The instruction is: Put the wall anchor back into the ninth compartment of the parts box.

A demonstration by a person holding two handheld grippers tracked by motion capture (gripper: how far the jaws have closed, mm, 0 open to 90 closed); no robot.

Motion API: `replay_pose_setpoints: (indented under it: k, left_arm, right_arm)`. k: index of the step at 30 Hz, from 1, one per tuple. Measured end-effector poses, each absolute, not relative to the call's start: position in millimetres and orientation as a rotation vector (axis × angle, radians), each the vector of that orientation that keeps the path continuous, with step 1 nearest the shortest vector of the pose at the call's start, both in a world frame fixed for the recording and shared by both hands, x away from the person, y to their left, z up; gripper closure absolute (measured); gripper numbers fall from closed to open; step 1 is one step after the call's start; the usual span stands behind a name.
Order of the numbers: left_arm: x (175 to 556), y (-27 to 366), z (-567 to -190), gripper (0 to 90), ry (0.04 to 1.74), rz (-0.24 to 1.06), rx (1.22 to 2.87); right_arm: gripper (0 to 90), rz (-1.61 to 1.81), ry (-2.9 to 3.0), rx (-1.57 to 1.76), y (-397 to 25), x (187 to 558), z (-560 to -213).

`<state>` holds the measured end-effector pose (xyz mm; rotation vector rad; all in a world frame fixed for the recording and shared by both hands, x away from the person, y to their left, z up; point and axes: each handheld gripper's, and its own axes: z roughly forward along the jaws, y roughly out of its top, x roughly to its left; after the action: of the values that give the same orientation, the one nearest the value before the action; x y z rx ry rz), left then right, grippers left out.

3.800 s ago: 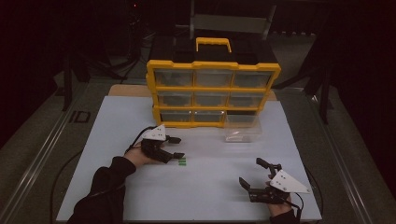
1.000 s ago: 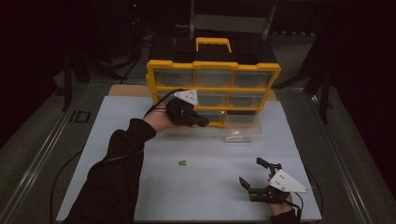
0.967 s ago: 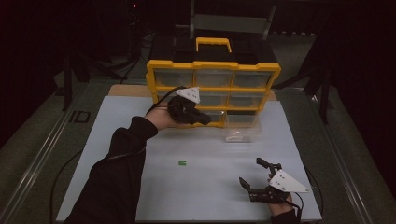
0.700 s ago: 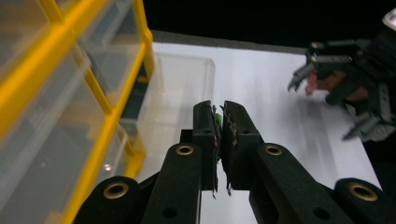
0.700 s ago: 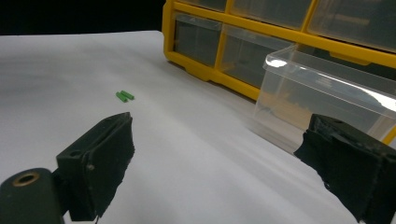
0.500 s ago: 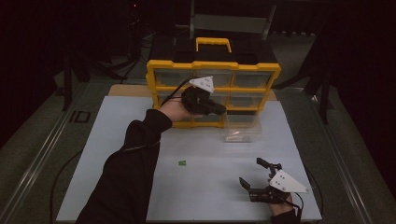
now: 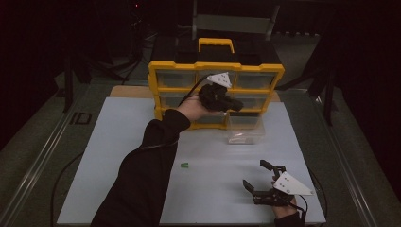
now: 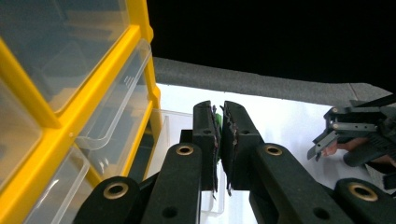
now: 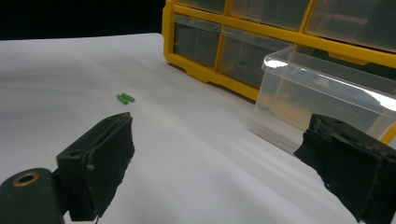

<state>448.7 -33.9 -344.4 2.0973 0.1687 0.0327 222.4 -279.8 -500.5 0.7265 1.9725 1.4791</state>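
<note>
Pinching a small green piece (image 8: 217, 122) between closed jaws, the left gripper (image 7: 232, 102) hovers just above the pulled-out clear drawer (image 7: 245, 128), while the right gripper (image 7: 259, 180), jaws wide apart, rests nearer the person.

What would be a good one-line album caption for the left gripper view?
Left claw pinching a small green piece beside the yellow drawer cabinet, above its pulled-out clear drawer.

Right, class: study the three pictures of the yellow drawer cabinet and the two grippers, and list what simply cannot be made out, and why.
- What the left gripper pinches: a green sliver shows between its nearly closed jaws in the left gripper view; too little to identify.
- The green pieces on the white board: too small to name.
- The pulled-out clear drawer: contents blurred by glare in the right gripper view.
- The yellow cabinet: drawer contents too dark in the high view.
</note>
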Motion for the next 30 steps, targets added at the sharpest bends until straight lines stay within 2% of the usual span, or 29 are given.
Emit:
replay_pose_setpoints:
  k: [7,13,27,30]
  left_arm:
    - [453.6,-45.1,-356.7,85.4,0.202,0.020,2.143]
    - [457.8,-58.3,-372.6,85.3,0.315,0.035,2.225]
    - [459.2,-74.0,-393.2,84.5,0.345,0.020,2.310]
    - [459.4,-72.1,-391.5,73.0,0.360,0.013,2.287]
  right_arm:
    - [8.6,1.482,1.973,0.728,-280.2,222.3,-500.4]
    - [8.6,1.486,1.975,0.726,-280.2,222.7,-500.8]
    - [8.6,1.491,1.984,0.724,-279.9,222.7,-501.3]
    - [8.6,1.493,1.985,0.723,-279.8,222.9,-501.4]
